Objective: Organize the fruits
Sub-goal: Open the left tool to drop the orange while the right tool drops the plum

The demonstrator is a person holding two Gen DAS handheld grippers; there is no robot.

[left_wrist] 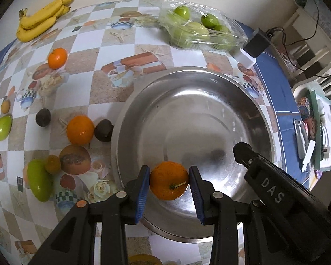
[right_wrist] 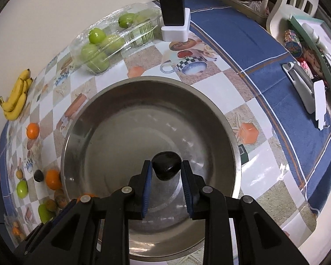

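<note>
A plain cream wall (right_wrist: 44, 22) backs the table's checked, blue-bordered cloth (right_wrist: 264, 50).

The tablecloth (left_wrist: 94, 44) is checked white and sandy beige with printed teacups and roses, bordered in blue. The steel bowl (left_wrist: 262, 119) is plain silver-grey. The left gripper (left_wrist: 169, 182) has black arms and blue pads, with an orange (left_wrist: 168, 182) between them; the right gripper's (right_wrist: 166, 170) fruit (right_wrist: 166, 165) is near-black. The bananas (left_wrist: 42, 17) are yellow.

The table (left_wrist: 112, 44) carries a steel bowl (left_wrist: 187, 77), bananas (left_wrist: 42, 17), oranges (left_wrist: 80, 129) and bagged green fruit (left_wrist: 198, 31).
</note>
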